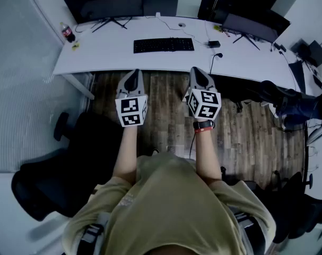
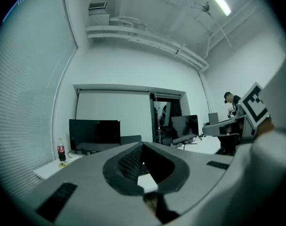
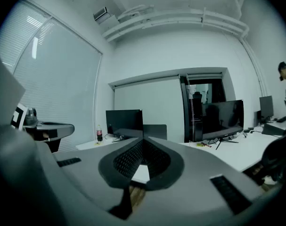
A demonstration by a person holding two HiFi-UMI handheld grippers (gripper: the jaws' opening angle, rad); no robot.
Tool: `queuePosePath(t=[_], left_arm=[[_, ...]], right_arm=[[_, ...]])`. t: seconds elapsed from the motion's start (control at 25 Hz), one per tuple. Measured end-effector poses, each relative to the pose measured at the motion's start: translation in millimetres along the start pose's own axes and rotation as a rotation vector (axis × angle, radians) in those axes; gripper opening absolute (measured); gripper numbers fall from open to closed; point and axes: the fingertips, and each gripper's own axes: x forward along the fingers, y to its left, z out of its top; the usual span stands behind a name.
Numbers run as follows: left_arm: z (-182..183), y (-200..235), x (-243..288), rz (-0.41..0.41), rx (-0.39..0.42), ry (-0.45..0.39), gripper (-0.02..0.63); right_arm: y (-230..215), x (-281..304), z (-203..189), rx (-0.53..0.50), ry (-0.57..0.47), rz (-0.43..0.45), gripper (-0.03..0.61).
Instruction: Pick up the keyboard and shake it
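A black keyboard (image 1: 163, 45) lies flat on the white desk (image 1: 113, 54), near its middle. My left gripper (image 1: 133, 77) is shut and empty, held over the wooden floor just short of the desk's front edge, below the keyboard's left end. My right gripper (image 1: 199, 74) is also shut and empty, level with the left one, below the keyboard's right end. In the left gripper view the jaws (image 2: 142, 147) meet at their tips with the desk beyond. The right gripper view shows the same closed jaws (image 3: 143, 142). Neither gripper touches the keyboard.
A cola bottle (image 1: 67, 32) stands at the desk's left end. Monitors (image 1: 103, 5) line the back, another monitor (image 1: 249, 26) sits at the right. A cable and small charger (image 1: 214, 44) lie right of the keyboard. Black chairs (image 1: 54, 163) flank the person. A seated person (image 1: 293, 102) is at right.
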Motion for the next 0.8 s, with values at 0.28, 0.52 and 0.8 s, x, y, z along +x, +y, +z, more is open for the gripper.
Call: queuePosePath(t=[0.28, 0.52, 0.8], left_arm=[[-13.4, 18.4, 1.8, -0.027, -0.006, 0.020, 0.018], [-30.4, 29.0, -1.6, -0.033, -0.029, 0.034, 0.018], [-35.6, 50.2, 5.6, -0.027, -0.067, 0.009, 0.018]], right_arm=[[27.3, 11.6, -8.4, -0.002, 0.005, -0.002, 0.018], [44.3, 20.6, -23.1, -0.003, 0.032, 0.012, 0.018], [75.3, 40.6, -28.7, 0.054, 0.045, 0.090, 0.017]])
